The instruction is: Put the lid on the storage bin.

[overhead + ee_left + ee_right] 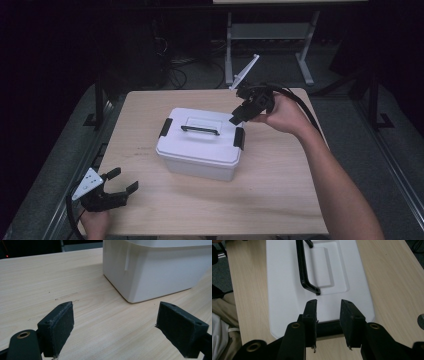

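A white lidded storage box (200, 145) stands in the middle of the wooden table (280, 200). It has a black carry handle (200, 130) lying flat on the lid and a black latch on each short side. My right gripper (235, 119) hovers just above the right-hand latch (239, 137), tilted down toward it. In the right gripper view its jaws (328, 308) stand a little apart over the lid's end (284, 290), with the latch (329, 328) showing beyond the gap and the handle (302, 270) farther on. My left gripper (122, 181) is wide open and holds nothing at the near left corner. It faces the box's near corner (155, 272).
Beyond the far table edge stand a grey metal frame (270, 30) and cables on the dark floor. A metal rail (395, 165) runs along the right side. Bare tabletop lies in front of the box and to its right.
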The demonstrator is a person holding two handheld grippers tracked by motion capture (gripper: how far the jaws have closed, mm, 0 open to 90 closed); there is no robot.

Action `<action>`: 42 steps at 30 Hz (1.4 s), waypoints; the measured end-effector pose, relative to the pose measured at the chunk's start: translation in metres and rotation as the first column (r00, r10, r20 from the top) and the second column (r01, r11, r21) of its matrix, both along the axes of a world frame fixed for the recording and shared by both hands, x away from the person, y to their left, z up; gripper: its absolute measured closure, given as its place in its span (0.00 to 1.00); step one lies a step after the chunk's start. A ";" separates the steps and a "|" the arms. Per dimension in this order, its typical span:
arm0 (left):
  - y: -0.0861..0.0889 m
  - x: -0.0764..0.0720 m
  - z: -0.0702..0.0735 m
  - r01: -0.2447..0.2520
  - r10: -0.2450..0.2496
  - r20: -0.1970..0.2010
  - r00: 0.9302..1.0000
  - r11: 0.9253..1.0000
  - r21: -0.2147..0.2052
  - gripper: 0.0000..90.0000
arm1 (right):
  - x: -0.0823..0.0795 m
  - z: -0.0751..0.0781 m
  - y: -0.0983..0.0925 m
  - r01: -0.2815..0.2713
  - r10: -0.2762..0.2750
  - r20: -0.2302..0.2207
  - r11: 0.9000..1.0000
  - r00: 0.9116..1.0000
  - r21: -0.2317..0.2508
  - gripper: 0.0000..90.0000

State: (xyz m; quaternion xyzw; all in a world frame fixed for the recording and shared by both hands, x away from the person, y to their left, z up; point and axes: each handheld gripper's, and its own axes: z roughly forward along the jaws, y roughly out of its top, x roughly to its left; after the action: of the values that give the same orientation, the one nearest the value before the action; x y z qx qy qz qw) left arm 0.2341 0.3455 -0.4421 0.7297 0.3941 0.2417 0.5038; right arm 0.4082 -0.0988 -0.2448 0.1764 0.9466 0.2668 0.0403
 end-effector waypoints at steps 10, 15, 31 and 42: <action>-0.001 0.001 0.000 0.001 -0.001 -0.003 1.000 1.000 0.004 0.15 | -0.004 0.002 -0.015 0.030 -0.030 -0.003 1.000 1.000 -0.009 0.72; -0.001 0.000 0.000 0.002 -0.002 -0.003 1.000 1.000 0.003 0.15 | -0.006 0.005 -0.019 0.035 -0.035 0.002 0.999 0.999 -0.010 0.72; -0.004 0.001 -0.001 0.008 -0.008 -0.009 1.000 1.000 0.012 0.15 | -0.010 -0.011 -0.046 0.071 -0.070 -0.023 0.997 0.997 0.025 0.71; -0.005 0.002 -0.001 0.012 -0.012 -0.013 1.000 1.000 0.016 0.15 | -0.015 -0.022 -0.066 0.106 -0.106 -0.034 0.994 0.994 0.017 0.70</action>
State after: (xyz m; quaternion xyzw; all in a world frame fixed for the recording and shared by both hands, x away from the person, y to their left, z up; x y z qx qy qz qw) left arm 0.2360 0.3406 -0.4433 0.7377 0.3911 0.2371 0.4966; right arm 0.3930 -0.1644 -0.2670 0.2312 0.9338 0.2704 0.0369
